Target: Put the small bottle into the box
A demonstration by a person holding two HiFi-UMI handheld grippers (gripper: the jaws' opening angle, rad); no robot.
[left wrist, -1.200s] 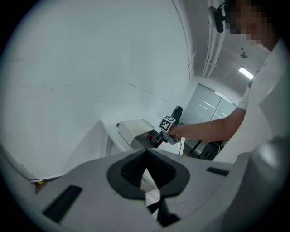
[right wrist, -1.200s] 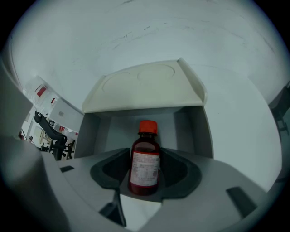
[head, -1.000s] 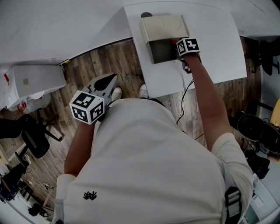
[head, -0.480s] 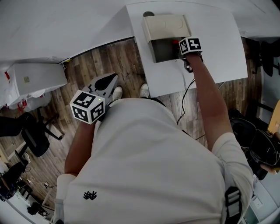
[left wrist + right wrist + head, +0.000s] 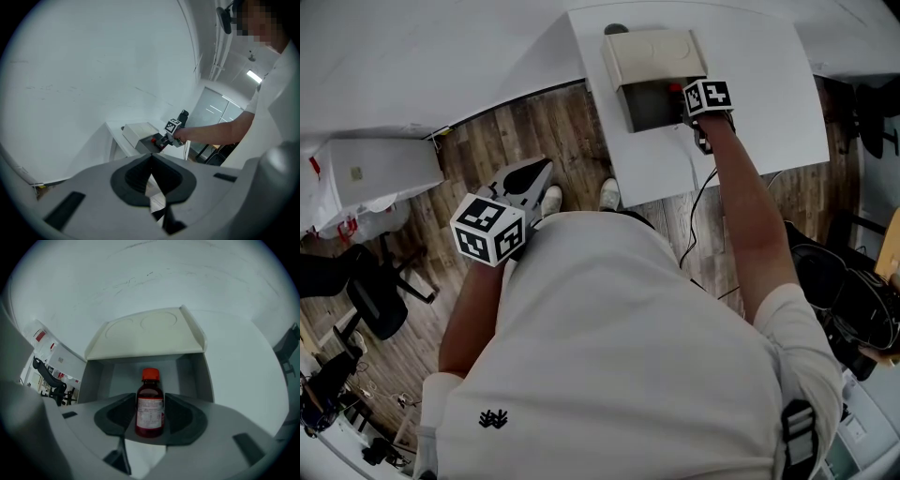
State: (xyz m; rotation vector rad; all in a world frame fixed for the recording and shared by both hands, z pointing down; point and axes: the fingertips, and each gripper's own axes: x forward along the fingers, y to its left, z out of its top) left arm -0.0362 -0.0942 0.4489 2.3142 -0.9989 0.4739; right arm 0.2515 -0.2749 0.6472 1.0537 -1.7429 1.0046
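Fingers (image 5: 185,416), just closing, flank round red-capped bottle (image 5: 150,406).

A white table (image 5: 769,112) is standing under the fingers (image 5: 185,416) of the right gripper (image 5: 150,397). A plank floor (image 5: 534,122) is lying below the fingers (image 5: 523,178) of the left gripper (image 5: 546,166). A white container (image 5: 380,169) and a black office chair (image 5: 366,300) are sitting well left of those fingers.

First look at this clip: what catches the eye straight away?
The red-capped small bottle stands upright inside the open box on the white table. It sits between the jaws of the right gripper, which have just been closing a little but seem not to press on it. The left gripper is shut and empty, held above the wooden floor away from the table.
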